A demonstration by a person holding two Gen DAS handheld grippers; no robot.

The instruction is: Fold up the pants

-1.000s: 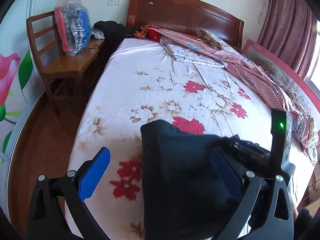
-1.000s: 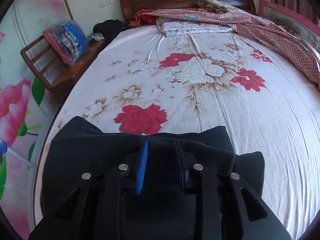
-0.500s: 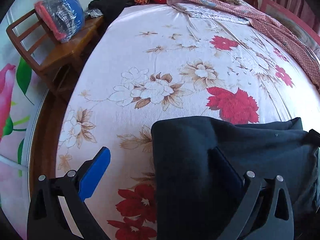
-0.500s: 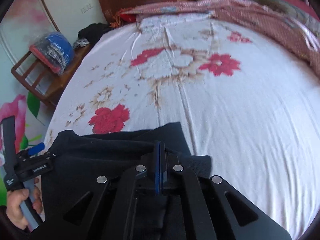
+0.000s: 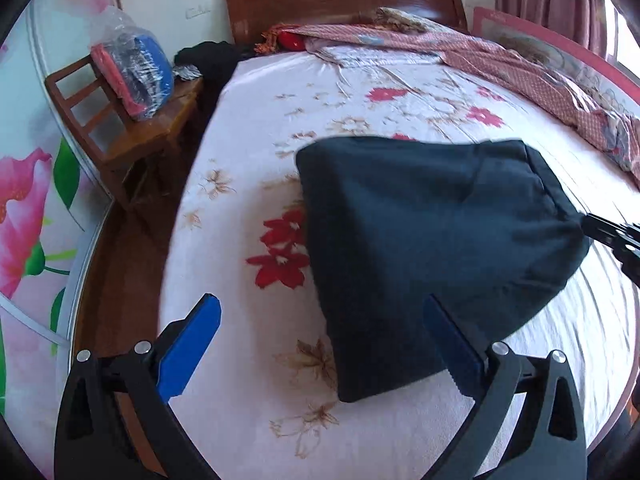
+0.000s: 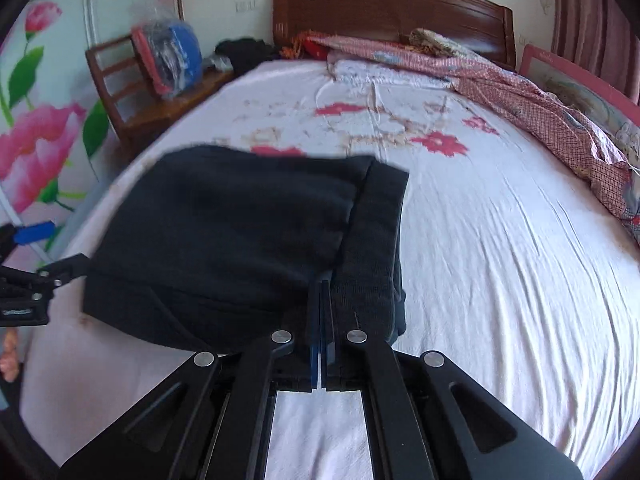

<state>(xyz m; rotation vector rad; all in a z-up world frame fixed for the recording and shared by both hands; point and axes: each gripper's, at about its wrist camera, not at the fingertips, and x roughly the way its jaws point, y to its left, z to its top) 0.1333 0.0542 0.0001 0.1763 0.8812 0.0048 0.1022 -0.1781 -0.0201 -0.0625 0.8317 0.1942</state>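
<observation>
The dark folded pants (image 5: 432, 240) hang as a bundle above the floral bed sheet (image 5: 248, 200). My right gripper (image 6: 320, 292) is shut on the pants (image 6: 240, 240) near the ribbed waistband (image 6: 372, 248) and holds them up. It also shows in the left wrist view (image 5: 612, 236) at the bundle's right corner. My left gripper (image 5: 324, 344) is open and empty, with its blue pads (image 5: 192, 344) spread wide; the bundle's lower edge lies just ahead of the right pad. The left gripper also shows at the left edge of the right wrist view (image 6: 28, 276).
A wooden chair (image 5: 120, 128) with a plastic-wrapped bundle (image 5: 136, 68) stands left of the bed. A red checked blanket (image 6: 520, 96) and pillows lie along the headboard (image 6: 384, 4) and right side. The floor (image 5: 116, 264) runs along the bed's left edge.
My right gripper closed on the pants and lifted them off the sheet. My left gripper stayed open and pulled back from the bundle, which now hangs ahead of it.
</observation>
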